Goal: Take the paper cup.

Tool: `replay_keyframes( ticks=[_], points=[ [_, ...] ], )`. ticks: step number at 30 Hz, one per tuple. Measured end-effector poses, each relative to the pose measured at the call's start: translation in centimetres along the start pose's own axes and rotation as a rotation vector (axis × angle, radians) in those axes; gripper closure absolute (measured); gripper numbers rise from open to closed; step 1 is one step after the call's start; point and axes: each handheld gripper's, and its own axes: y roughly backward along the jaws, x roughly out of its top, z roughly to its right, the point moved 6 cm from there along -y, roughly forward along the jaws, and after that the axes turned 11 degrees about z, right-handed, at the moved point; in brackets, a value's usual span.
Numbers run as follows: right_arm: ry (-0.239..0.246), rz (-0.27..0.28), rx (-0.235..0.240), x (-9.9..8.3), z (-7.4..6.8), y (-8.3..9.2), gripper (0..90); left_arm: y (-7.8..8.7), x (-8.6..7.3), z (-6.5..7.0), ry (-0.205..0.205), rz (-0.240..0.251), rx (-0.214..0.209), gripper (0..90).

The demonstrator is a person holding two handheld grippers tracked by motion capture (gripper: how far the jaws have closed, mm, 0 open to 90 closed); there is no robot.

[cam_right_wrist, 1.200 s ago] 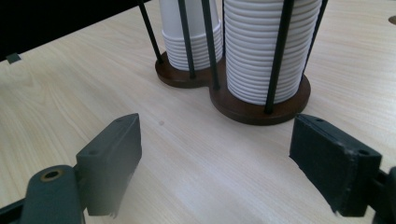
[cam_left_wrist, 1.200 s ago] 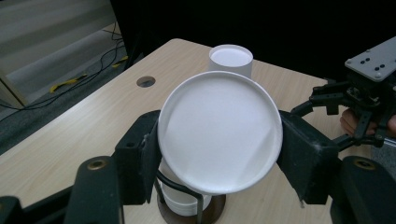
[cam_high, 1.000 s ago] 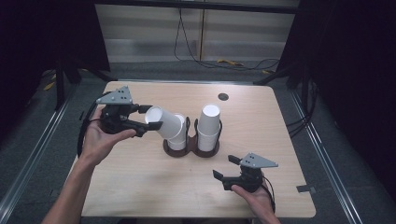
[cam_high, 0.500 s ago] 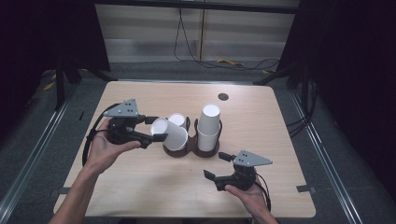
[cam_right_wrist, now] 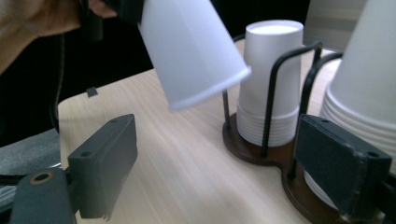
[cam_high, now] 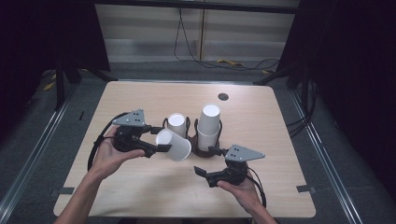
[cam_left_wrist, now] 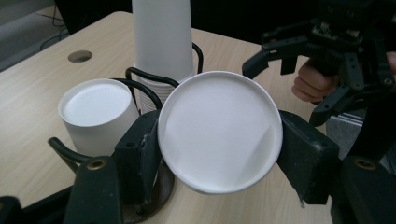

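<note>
A dark wire cup holder (cam_high: 201, 150) stands mid-table with a short stack of white paper cups (cam_high: 176, 124) on its left and a taller stack (cam_high: 209, 123) on its right. My left gripper (cam_high: 159, 148) is shut on a single white paper cup (cam_high: 173, 145), held tilted just in front of the short stack. In the left gripper view the cup's round base (cam_left_wrist: 219, 135) faces the camera between the pads. My right gripper (cam_high: 205, 161) hovers at the holder's front right. Its jaws have just been opening, and nothing is between its pads (cam_right_wrist: 105, 154).
The holder's brown base (cam_right_wrist: 254, 151) and wire loops (cam_right_wrist: 275, 88) lie close ahead of the right gripper. A round hole (cam_high: 223, 96) marks the wooden table (cam_high: 140, 191) at the back. Beyond the table are dark floor, cables and black frame legs.
The left gripper has carried the cup down and toward the person, away from the short stack. The right gripper has shifted left toward the holder and its jaws have spread wider.
</note>
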Motion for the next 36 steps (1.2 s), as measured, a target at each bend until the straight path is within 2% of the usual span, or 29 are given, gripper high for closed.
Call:
replay_keyframes(
  ticks=[8, 11, 13, 21, 28, 29, 31, 35, 36],
  points=[
    [0.014, 0.027, 0.066, 0.8, -0.6, -1.3, 13.0, -0.6, -0.6, 0.9, 0.015, -0.011, -0.045, 35.5],
    [0.01, 0.029, 0.074, 0.5, -0.7, -1.6, 13.0, -0.7, -0.7, 1.3, 0.006, -0.029, -0.059, 35.7],
    [0.012, 0.025, 0.079, 0.3, -0.8, -1.7, 13.0, -0.9, -0.9, 1.6, 0.017, -0.034, -0.073, 35.6],
    [0.023, 0.029, 0.101, -0.1, -1.0, -2.1, 13.2, -1.8, -1.1, 2.5, 0.015, -0.041, -0.114, 35.6],
    [0.033, 0.025, 0.123, -0.5, -1.5, -2.5, 13.1, -2.3, -0.9, 3.3, 0.004, -0.033, -0.123, 35.7],
    [0.034, 0.025, 0.128, -0.6, -1.6, -2.6, 13.1, -2.5, -0.8, 3.4, 0.011, -0.032, -0.138, 35.7],
    [0.039, 0.023, 0.135, -0.7, -1.7, -2.7, 13.1, -2.6, -0.7, 3.6, 0.005, -0.025, -0.134, 35.7],
    [0.046, 0.012, 0.142, -1.0, -2.0, -3.0, 13.1, -2.7, -0.6, 3.9, 0.007, -0.029, -0.154, 35.7],
    [0.052, 0.015, 0.142, -1.0, -1.9, -3.1, 13.2, -2.7, -0.5, 3.9, 0.001, -0.024, -0.145, 35.7]
  ],
)
